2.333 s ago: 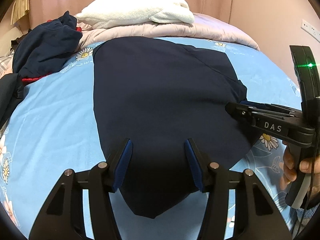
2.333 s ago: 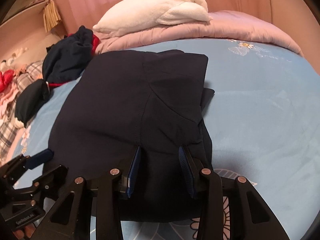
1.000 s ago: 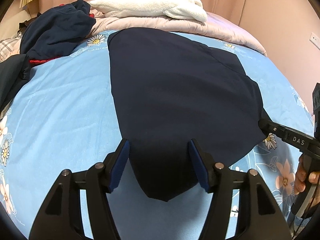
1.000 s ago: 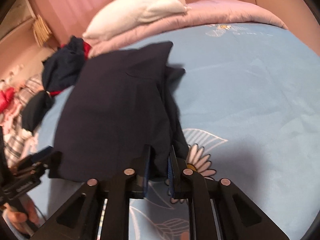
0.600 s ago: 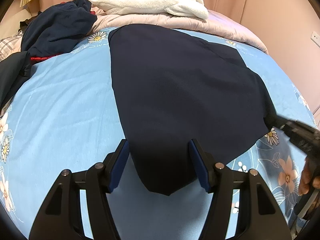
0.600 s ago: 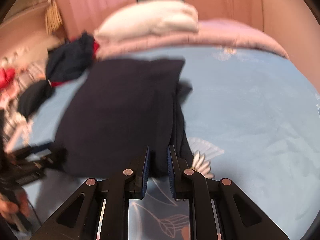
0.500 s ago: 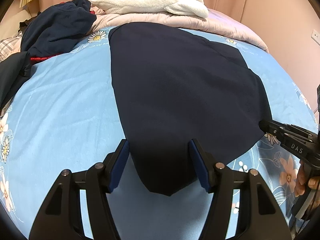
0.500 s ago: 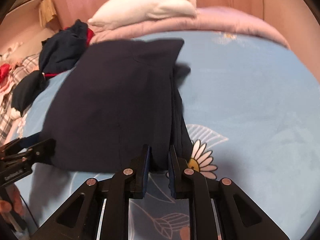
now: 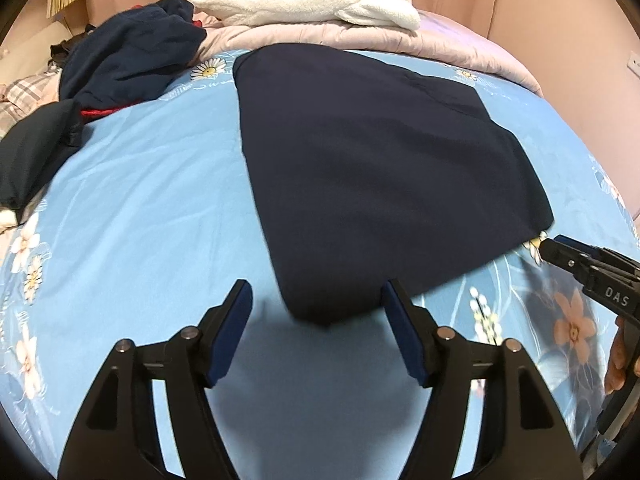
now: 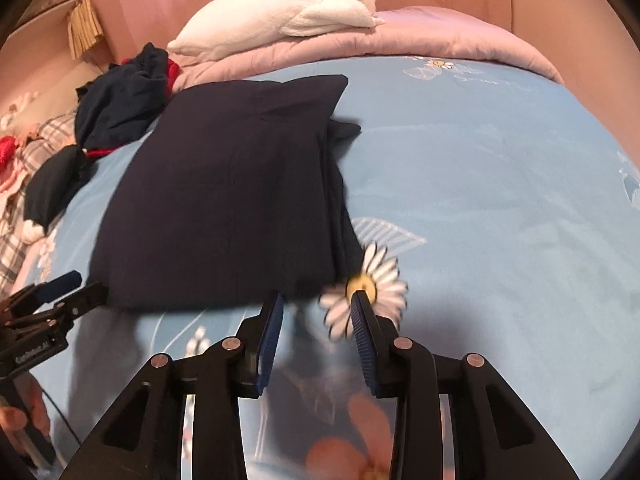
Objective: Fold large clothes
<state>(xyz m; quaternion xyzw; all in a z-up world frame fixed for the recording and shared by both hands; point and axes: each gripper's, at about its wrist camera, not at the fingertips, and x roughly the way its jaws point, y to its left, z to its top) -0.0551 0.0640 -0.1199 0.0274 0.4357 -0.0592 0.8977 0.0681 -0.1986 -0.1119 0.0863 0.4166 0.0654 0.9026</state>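
Folded navy garment (image 9: 380,168) lies flat on the blue floral bedsheet (image 9: 140,208), roughly mid-bed, its far edge close to the pink quilt (image 9: 460,44) bunched at the head end. From the right wrist view the garment's (image 10: 224,208) right side shows stacked layers, and a small dark flap sticks out beyond the fold line near the far right corner.

Left gripper (image 9: 318,306): jaws spread wide, blue pads either side of the garment's near corner, nothing pinched. Whether the pads touch the cloth I cannot tell; the corner sits between them and a little beyond.

Right gripper (image 10: 318,304): jaws apart, holding nothing, tips just short of the garment's near right edge. The right fingertip overlaps a printed daisy (image 10: 366,286) on the sheet. In the left wrist view the same gripper (image 9: 560,254) shows at the right edge, just beside the garment's corner, with the person's fingers (image 9: 620,364) on its handle.

White fleecy blanket (image 10: 280,8), folded, sits on top of the pink quilt. A heap of dark navy clothes (image 9: 128,56) with a red trim lies on the left side of the bed, apart from the folded piece; a second dark item (image 9: 32,152) lies nearer, beside it. Plaid fabric (image 10: 16,216) at the far left edge.

No boxes, baskets or other containers in either view.
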